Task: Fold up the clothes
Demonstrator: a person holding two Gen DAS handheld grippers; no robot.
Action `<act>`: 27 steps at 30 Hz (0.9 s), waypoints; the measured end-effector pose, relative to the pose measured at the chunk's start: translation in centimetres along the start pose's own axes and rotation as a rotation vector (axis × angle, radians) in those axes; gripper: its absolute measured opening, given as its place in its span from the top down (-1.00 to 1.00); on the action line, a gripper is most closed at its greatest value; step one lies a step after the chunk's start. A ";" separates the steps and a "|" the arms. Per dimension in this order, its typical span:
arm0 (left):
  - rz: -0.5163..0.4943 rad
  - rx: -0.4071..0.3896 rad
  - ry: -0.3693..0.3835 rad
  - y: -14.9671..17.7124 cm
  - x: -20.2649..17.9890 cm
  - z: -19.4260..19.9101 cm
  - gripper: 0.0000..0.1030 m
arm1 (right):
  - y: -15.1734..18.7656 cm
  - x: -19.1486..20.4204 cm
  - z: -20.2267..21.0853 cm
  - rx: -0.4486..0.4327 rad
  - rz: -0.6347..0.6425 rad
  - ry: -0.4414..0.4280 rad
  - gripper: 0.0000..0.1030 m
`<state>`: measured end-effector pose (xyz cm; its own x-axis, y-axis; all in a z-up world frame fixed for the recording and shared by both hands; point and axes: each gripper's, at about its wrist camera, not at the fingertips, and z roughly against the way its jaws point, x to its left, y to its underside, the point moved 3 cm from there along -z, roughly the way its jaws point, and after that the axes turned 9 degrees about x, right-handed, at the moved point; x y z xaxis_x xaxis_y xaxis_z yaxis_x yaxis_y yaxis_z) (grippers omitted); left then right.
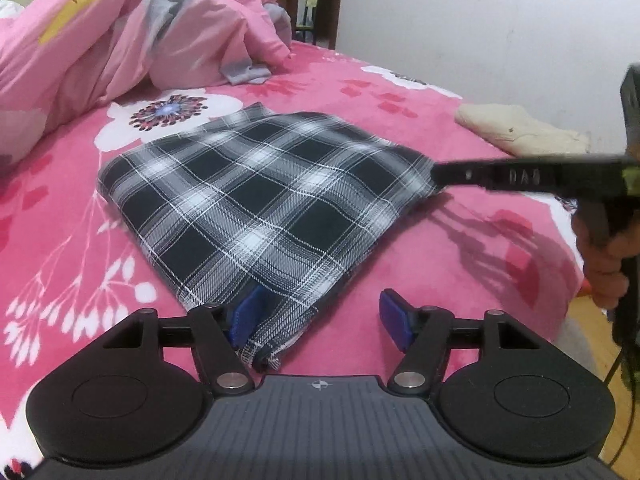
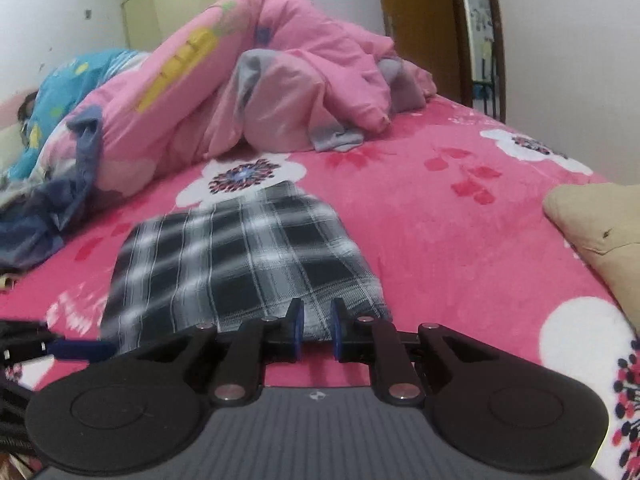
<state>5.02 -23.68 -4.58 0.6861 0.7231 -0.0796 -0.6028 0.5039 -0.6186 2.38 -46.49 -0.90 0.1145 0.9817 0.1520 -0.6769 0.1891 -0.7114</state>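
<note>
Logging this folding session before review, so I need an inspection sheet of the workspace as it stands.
Surface: bed with pink floral blanket.
Job's things: plaid garment folded flat; beige garment lying apart from it, toward the right edge.
Clutter: bunched pink duvet behind; someone lying under a blue cover.
Grippers: left gripper open at plaid's near corner; right gripper narrowly open at the plaid's edge.
Cables: black cable at right.
Surroundings: white walls, wooden door.
</note>
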 end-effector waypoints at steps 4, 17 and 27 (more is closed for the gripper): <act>0.012 0.004 -0.005 -0.1 0.0 0.3 -0.30 | 2.3 -1.1 -2.3 0.052 -0.048 -0.001 0.73; 0.103 -0.060 -0.063 -0.6 0.4 2.8 -0.41 | 2.6 -0.8 -1.8 0.037 -0.078 0.013 0.72; 0.240 0.065 -0.148 -0.4 2.1 1.0 -0.41 | -2.4 3.2 2.5 -0.109 0.010 -0.011 0.68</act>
<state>6.31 -21.85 -3.69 0.4567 0.8840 -0.1001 -0.7688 0.3356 -0.5444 2.58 -43.88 3.03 0.0999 0.9834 0.1517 -0.5949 0.1812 -0.7831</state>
